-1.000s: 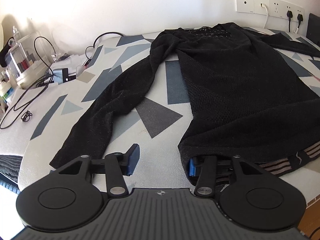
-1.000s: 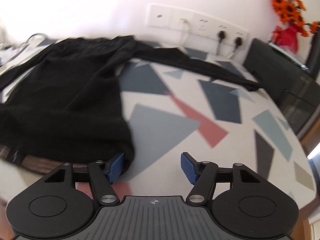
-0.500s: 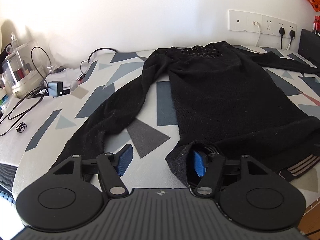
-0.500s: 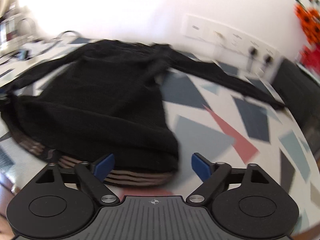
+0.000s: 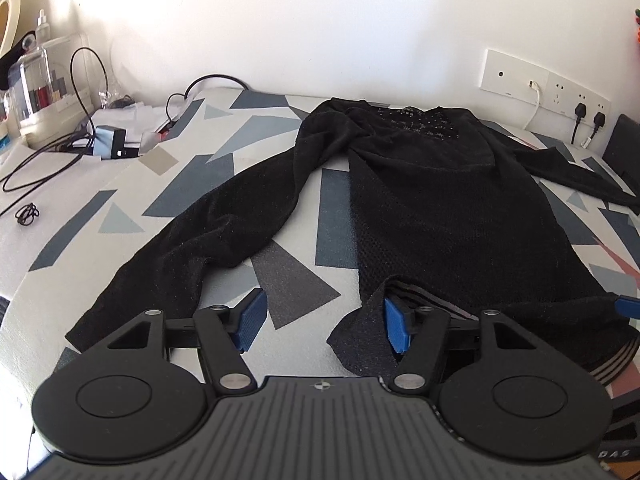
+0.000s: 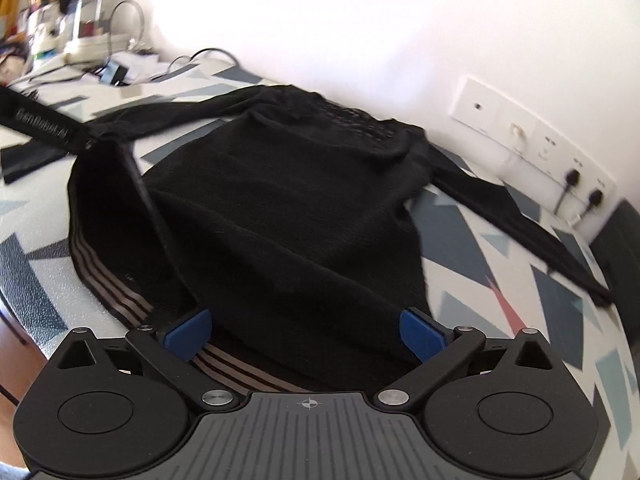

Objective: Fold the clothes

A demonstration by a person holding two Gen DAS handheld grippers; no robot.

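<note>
We can read "GenRobot.AI" on the left gripper [image 6: 44, 132] body and "DAS" on a dark object [image 5: 618, 454].

Matt black knit sweater [image 5: 432, 208], pebbled printed table cover [image 5: 132, 184], ribbed blue gripper pads [image 5: 396, 326]

light: bright daylight, wall [image 5: 320, 20] glaring | left view: sharp | right view: motion-blurred | edges: fisheye-bent

wrist views, low, close, sharing sweater [image 5: 440, 200]
</note>
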